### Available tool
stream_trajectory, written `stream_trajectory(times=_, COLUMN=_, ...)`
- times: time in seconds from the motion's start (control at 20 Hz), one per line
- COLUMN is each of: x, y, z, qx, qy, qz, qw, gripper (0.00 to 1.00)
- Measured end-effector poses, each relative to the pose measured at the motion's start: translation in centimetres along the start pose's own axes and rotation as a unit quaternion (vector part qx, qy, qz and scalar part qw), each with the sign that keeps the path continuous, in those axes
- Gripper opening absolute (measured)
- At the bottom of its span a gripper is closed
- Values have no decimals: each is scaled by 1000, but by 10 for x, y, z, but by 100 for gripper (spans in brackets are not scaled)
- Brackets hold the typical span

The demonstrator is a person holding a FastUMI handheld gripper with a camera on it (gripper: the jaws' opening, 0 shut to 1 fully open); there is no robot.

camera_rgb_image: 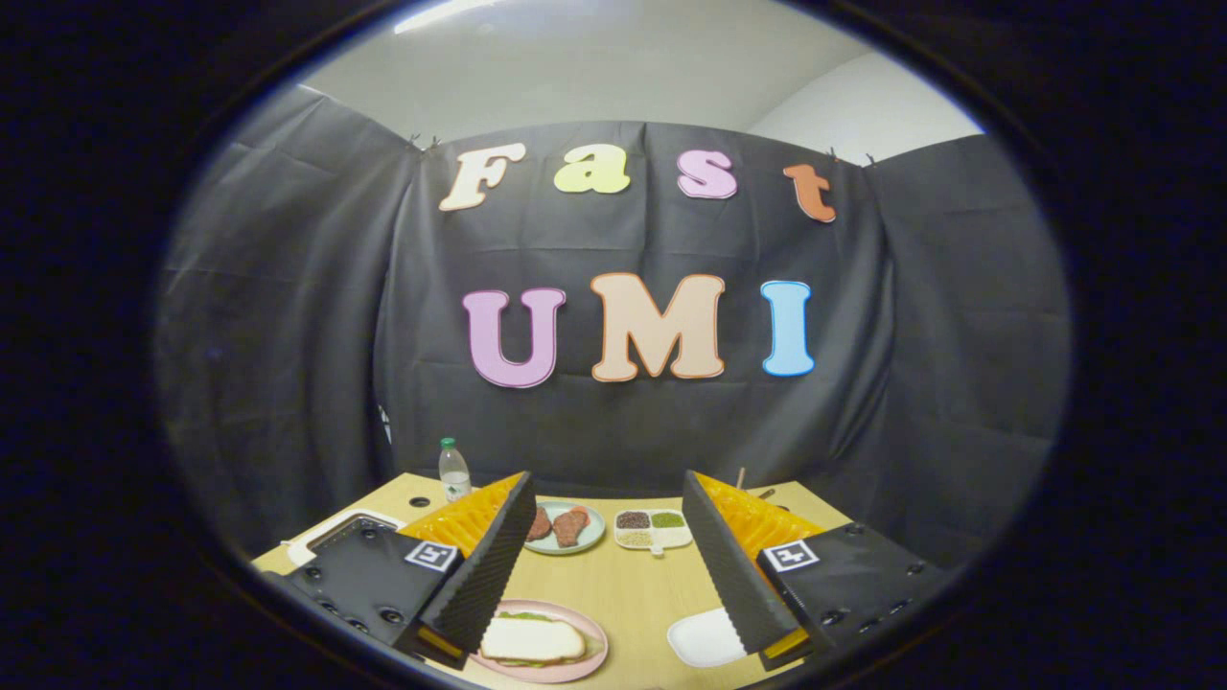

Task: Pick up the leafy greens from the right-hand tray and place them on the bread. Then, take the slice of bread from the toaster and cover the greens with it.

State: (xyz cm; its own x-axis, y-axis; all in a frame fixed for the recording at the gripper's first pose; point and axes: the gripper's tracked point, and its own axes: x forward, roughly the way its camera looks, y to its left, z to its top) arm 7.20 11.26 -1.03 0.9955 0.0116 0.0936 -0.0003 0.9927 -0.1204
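Hanging above a pale wooden table (pixel 623 585), the gripper (pixel 606 508) has its two fingers spread wide apart, and nothing sits between them or touches either one. Low down beside the left finger lies a pink plate (pixel 587 632), and on it a slice of bread (pixel 532 640) rests on top of leafy greens (pixel 525 618), whose green edge peeps out along the far side of the slice. A second, lower slice seems to lie beneath, though it is hard to tell. Beside the right finger, near its base, sits a white tray (pixel 700 640), partly hidden by that finger. Beyond the fingertips, in the gap between them, stands a pale green plate (pixel 596 532) with reddish-brown slices of meat (pixel 567 525), and just beside it a white divided dish (pixel 654 529) holding dark, green and pale fillings. Farther off, past the left finger, a small clear bottle (pixel 453 471) stands upright near the table's far edge.
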Motion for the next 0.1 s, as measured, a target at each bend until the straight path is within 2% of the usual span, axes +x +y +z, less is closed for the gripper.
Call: stream_trajectory(times=0.1, x=-2, y=-12, z=4, qx=2, qy=-4, qz=-3, qw=1000, gripper=99)
